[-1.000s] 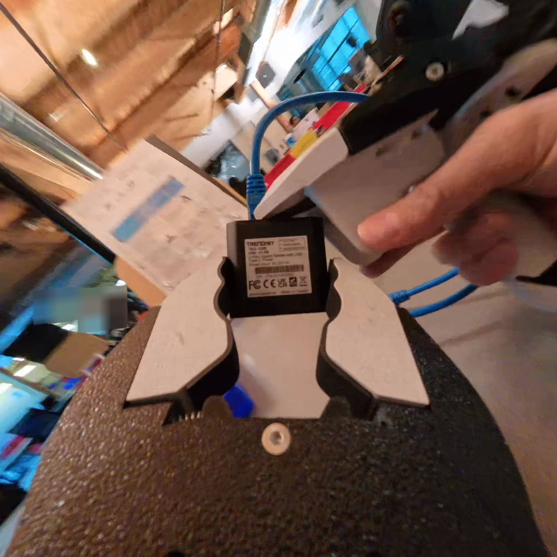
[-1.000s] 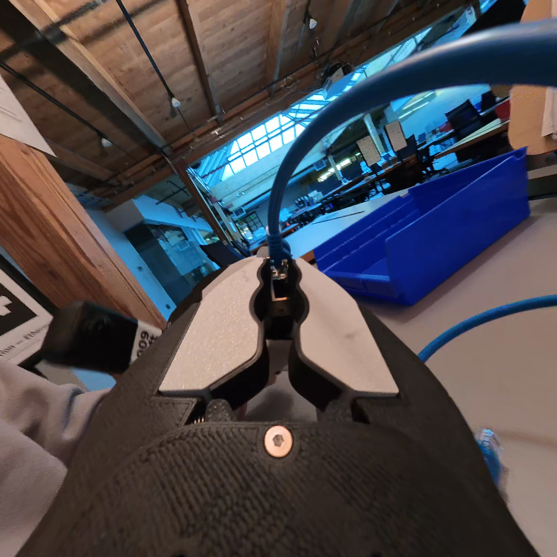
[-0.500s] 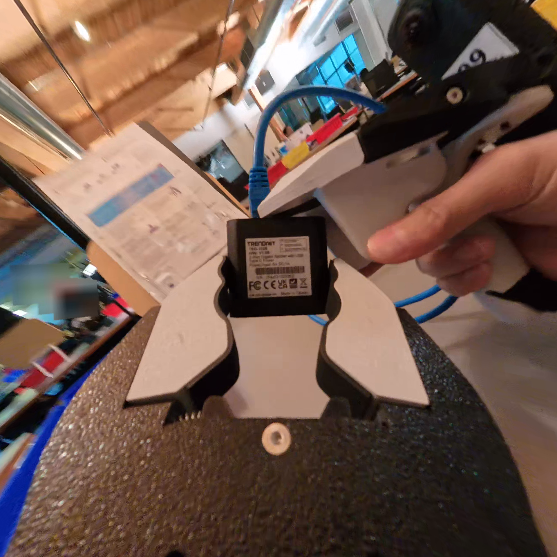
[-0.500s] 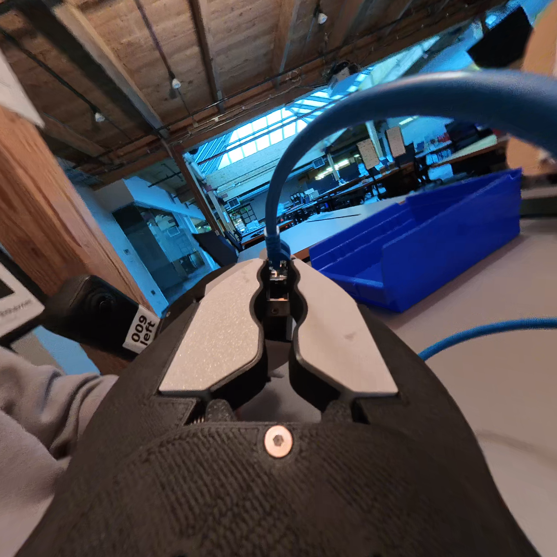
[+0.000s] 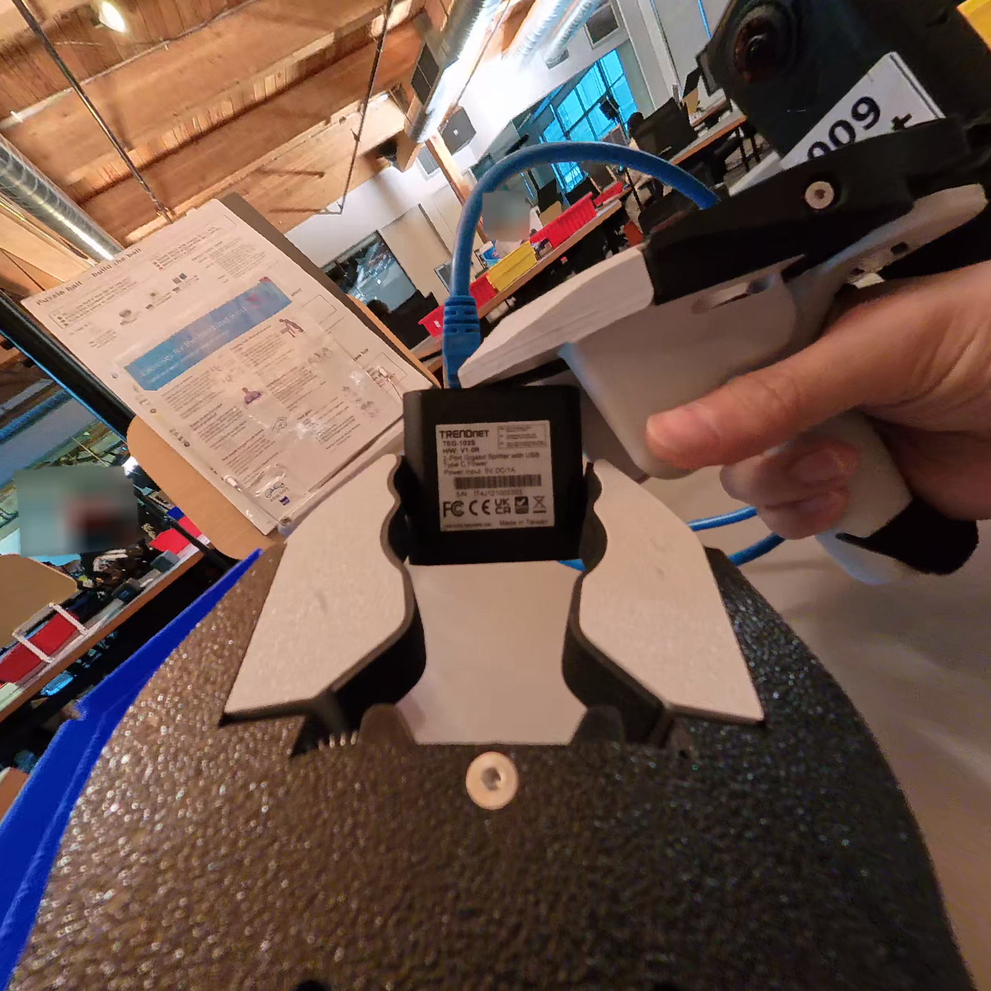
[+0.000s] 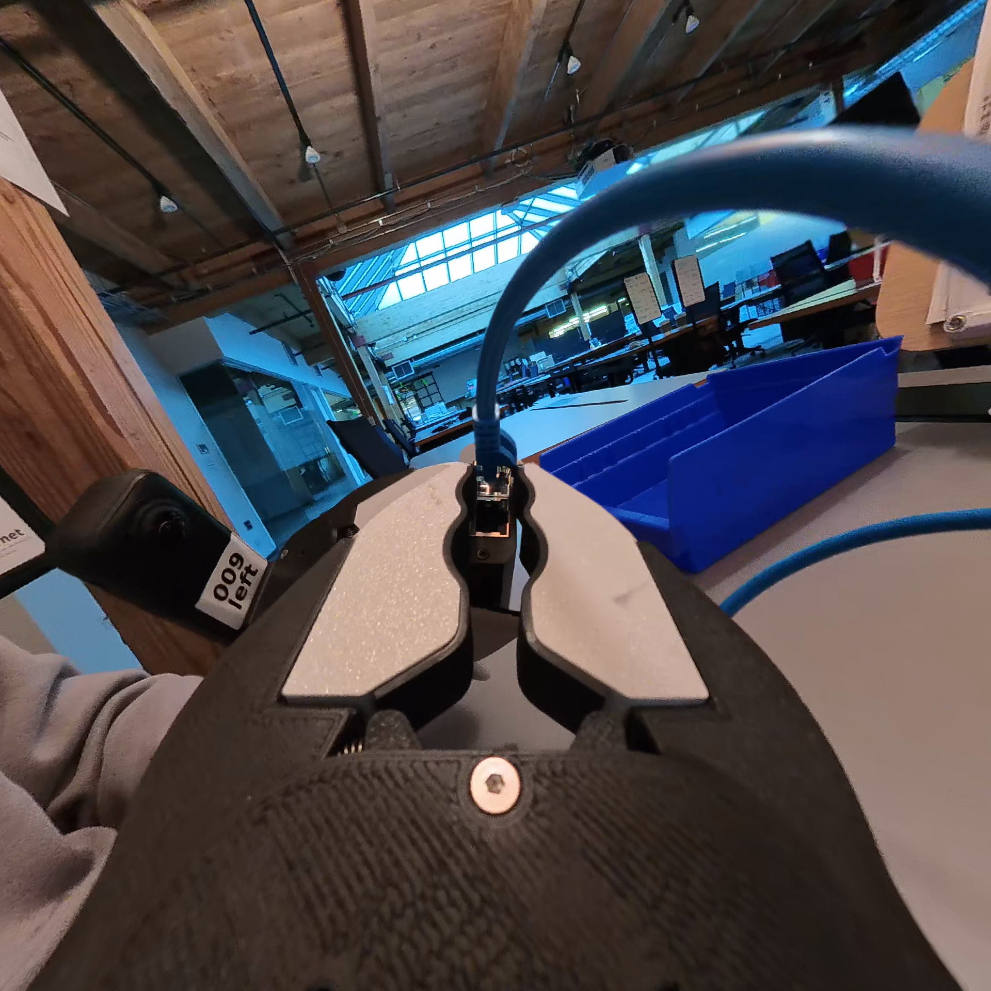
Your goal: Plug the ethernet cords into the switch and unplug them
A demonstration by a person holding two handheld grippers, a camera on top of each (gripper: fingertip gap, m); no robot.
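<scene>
Since the frame one second ago, the right gripper has drawn slightly back and up in the left wrist view, and more of the blue bin edge shows at lower left; the switch sits unchanged between the left fingers.

Left gripper: fingers closed on the switch, a small black box, label side facing the camera, clamped at its two side edges and held above the table. A blue cord enters the switch's far end at its left corner, its boot upright, and arcs over to the right.

Right gripper: fingers narrowed around the switch's port end; whether the pads press on it or on the plug cannot be told. One port below the plug appears empty. The cord loops up and passes close over the camera.

A hand holds the right gripper's handle. More cord lies on the table. Beyond it, a blue bin rests on the table. A printed sheet leans behind the switch.
</scene>
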